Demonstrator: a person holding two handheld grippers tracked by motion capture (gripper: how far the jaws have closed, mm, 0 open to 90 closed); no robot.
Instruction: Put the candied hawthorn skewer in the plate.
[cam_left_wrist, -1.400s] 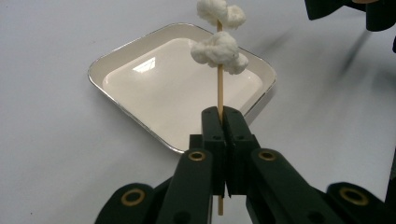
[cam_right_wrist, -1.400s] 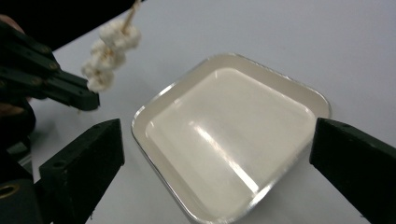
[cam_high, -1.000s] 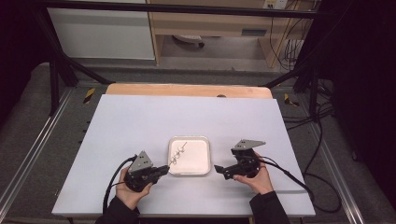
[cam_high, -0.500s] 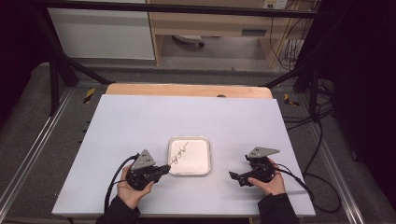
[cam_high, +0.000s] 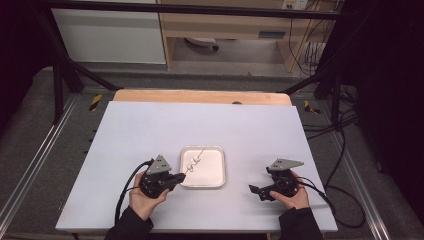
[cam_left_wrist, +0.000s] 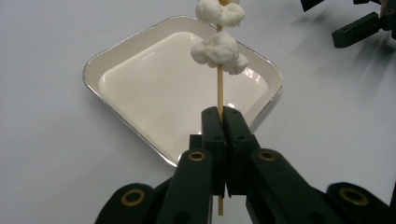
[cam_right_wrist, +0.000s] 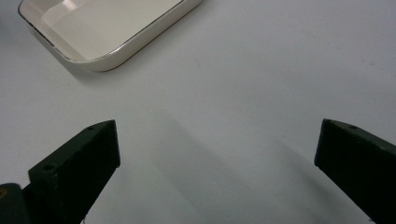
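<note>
1. White tabletop (cam_high: 150, 130) surrounds you, with dark frame rails at both sides; a shallow cream tray (cam_high: 216, 172) sits near your edge, between your hands.
2. Your left gripper (cam_left_wrist: 219, 122) has its jaws pressed together on the thin wooden skewer (cam_left_wrist: 219, 91), which reaches out over the tray.
3. Your right gripper (cam_right_wrist: 215, 154) stands with jaws spread wide and nothing between them, well apart from the tray, over bare table.
4. Risk: the skewer is pinched close to its end, so it could pivot or slip if you tilt your wrist.
5. Risk: the white puffy pieces (cam_left_wrist: 218, 49) could slide off and land beside the tray rather than inside it.
6. These pieces look soft and lumpy, bunched along the stick's far part.
</note>
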